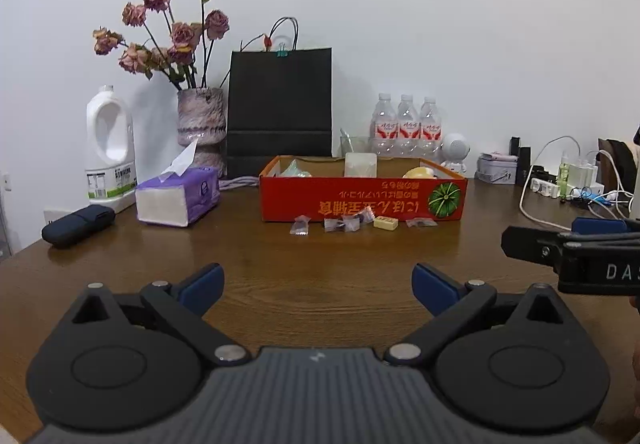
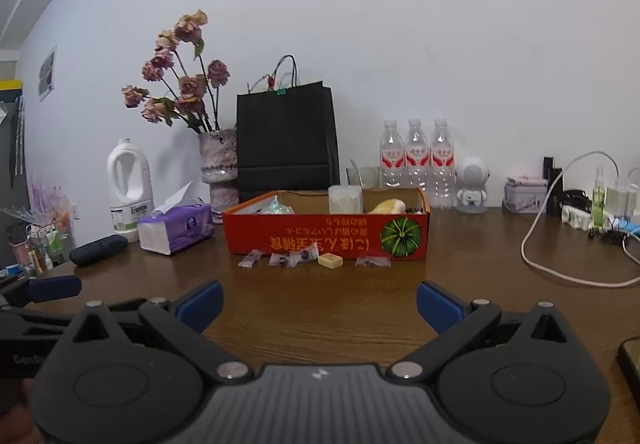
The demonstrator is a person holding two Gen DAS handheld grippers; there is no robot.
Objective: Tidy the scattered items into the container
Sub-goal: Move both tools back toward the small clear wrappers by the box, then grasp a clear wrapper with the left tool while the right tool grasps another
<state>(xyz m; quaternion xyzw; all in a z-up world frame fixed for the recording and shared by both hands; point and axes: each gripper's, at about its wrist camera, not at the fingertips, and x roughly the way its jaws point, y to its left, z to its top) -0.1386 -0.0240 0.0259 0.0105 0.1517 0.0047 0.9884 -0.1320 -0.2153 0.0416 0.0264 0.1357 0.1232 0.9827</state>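
The small sweets lie in a row on the table, well ahead of both tongs and just in front of the red box. There are a few clear wrapped sweets and one little yellow block. None of them is in the box yet, so the job looks like it is only starting. To do this step well, I think one tong should pick just one sweet, come in low over the table, and put a blue pad on each side of it before it squeezes. The sweets sit close together, so a wide sweep could knock the others away. The right tongs are open as wide as they go, with nothing between the pads, and they touch nothing. The left tongs are wide open too, hold nothing, and sit over bare table.
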